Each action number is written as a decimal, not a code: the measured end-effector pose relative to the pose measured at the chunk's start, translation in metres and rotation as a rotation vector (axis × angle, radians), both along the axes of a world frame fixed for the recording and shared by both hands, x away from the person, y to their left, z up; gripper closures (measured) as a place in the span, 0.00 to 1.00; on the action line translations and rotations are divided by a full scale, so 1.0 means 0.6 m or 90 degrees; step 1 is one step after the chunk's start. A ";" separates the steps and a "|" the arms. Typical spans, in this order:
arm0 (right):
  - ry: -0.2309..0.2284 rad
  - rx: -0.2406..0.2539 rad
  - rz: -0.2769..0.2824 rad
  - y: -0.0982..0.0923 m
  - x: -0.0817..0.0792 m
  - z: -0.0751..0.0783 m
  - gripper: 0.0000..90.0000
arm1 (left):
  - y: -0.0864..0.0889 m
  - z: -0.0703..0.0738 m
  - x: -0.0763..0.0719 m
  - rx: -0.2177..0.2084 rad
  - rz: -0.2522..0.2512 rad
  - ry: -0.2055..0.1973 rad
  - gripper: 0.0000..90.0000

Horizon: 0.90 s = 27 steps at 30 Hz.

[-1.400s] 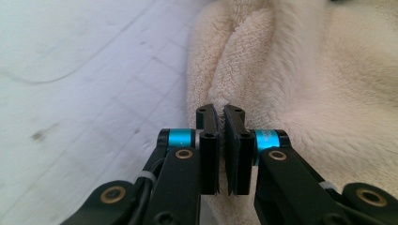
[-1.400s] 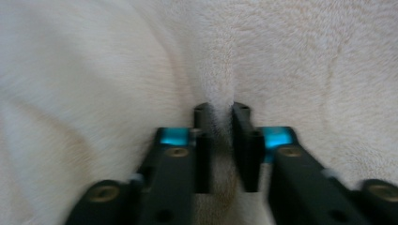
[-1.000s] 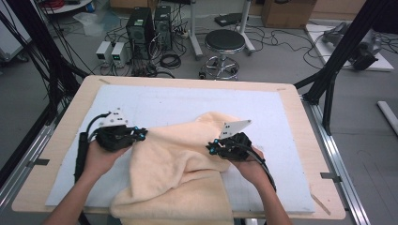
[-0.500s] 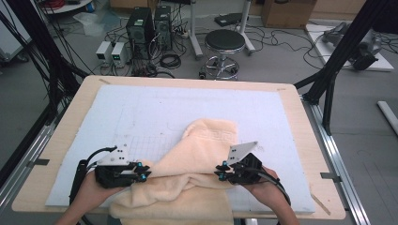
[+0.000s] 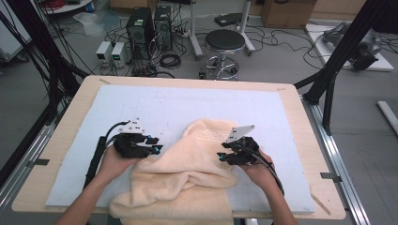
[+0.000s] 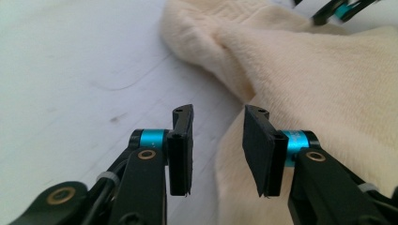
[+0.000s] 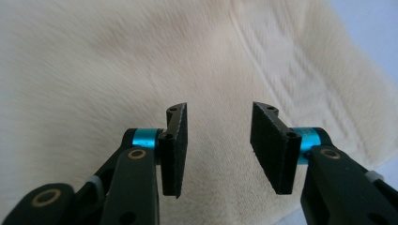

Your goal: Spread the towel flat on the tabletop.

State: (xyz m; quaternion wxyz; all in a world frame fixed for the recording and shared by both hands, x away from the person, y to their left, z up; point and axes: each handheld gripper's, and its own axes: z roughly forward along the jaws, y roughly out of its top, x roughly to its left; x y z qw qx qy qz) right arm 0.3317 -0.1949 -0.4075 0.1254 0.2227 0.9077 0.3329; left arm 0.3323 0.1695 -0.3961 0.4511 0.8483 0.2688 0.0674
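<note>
A cream fluffy towel (image 5: 187, 180) lies bunched on the white mat (image 5: 164, 103), its near part hanging over the table's front edge. My left gripper (image 5: 158, 149) sits at the towel's left side, and its jaws have just been opening. In the left gripper view it (image 6: 218, 143) is open with nothing between the pads, and the towel's edge (image 6: 328, 84) lies just beyond the right jaw. My right gripper (image 5: 220, 157) is at the towel's right side, jaws also just opened. In its own view it (image 7: 218, 143) hovers open over the towel (image 7: 117, 61), gripping nothing.
The wooden table edge (image 5: 61, 140) frames the mat. On the floor behind stand a round stool (image 5: 225, 42) and computer cases (image 5: 141, 28) among cables. A black frame post (image 5: 338, 61) rises at the right. Bare mat (image 6: 70, 70) stretches left of the towel.
Both hands pulled the towel toward the front edge, then moved slightly back up the table. The jaws, shut on the cloth before, now stand apart and the towel lies free.
</note>
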 end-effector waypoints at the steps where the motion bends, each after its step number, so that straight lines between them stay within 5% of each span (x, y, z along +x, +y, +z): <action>1: 0.007 -0.001 -0.001 0.000 0.003 -0.009 0.60 | -0.010 -0.006 0.002 -0.004 -0.008 0.010 0.69; 4: 0.016 -0.009 -0.005 -0.005 0.002 -0.032 0.58 | -0.043 -0.026 0.003 0.013 -0.024 0.035 0.69; 7: 0.021 0.006 -0.020 -0.013 0.000 -0.041 0.58 | -0.074 -0.051 0.003 0.074 -0.069 0.086 0.72; 12: 0.048 0.041 -0.033 -0.018 0.003 -0.046 0.74 | -0.080 -0.056 -0.003 0.075 -0.068 0.079 0.94; 16: 0.063 0.045 -0.021 -0.016 0.007 -0.044 0.93 | -0.062 -0.041 -0.010 0.067 -0.034 0.047 0.96; 19: 0.053 0.032 -0.016 -0.009 0.005 -0.035 0.94 | -0.016 -0.006 -0.011 0.026 0.030 0.008 0.96; 24: 0.013 0.071 -0.008 0.003 0.012 0.011 0.94 | 0.068 0.063 -0.009 -0.016 0.120 -0.050 0.96; 27: -0.015 0.086 -0.005 0.006 0.016 0.041 0.94 | 0.102 0.100 -0.019 -0.045 0.149 -0.081 0.96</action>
